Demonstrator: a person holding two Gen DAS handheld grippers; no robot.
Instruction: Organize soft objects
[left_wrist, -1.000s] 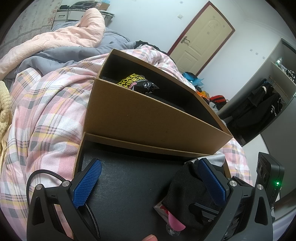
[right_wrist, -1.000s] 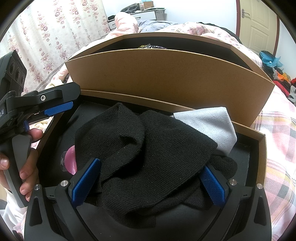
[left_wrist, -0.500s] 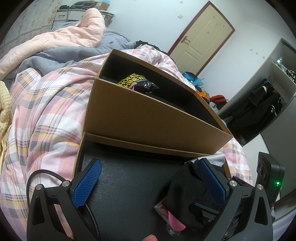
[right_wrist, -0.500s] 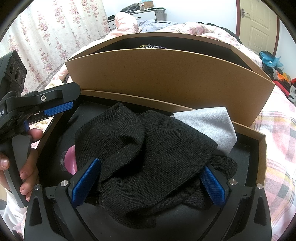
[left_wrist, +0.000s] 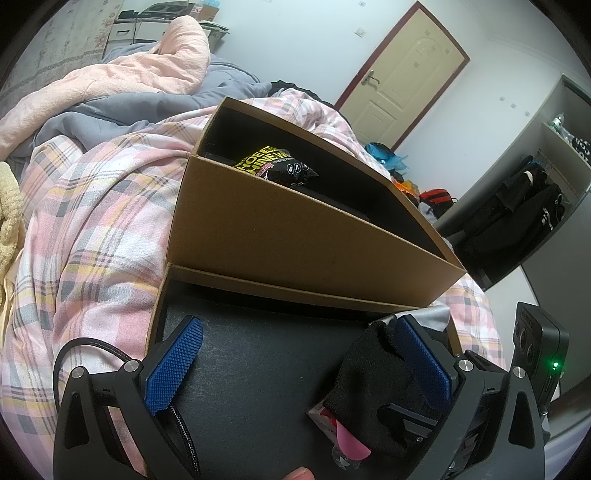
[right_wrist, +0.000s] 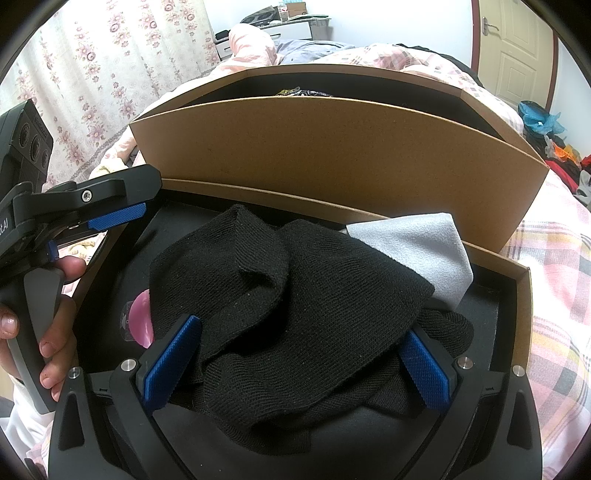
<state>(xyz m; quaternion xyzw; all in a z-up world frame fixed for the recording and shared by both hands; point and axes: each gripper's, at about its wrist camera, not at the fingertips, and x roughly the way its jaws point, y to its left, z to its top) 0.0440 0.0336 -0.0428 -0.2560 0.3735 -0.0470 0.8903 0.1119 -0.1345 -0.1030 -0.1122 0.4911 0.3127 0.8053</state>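
Resting in shallow tray (right_wrist: 517, 291) on plaid quilt (left_wrist: 92, 221): black knit sock pile (right_wrist: 295, 306), grey cloth (right_wrist: 417, 243) tucked under at far right corner. Right gripper (right_wrist: 295, 365) spread wide, blue pads (right_wrist: 170, 365) on both sides of pile, not squeezing. Left gripper (left_wrist: 295, 365) also wide, holding nothing, over bare black tray floor. Pink thing (right_wrist: 142, 325) peeks out beside socks. Tall cardboard box (left_wrist: 295, 236) stands just behind tray, snack bag (left_wrist: 277, 168) inside.
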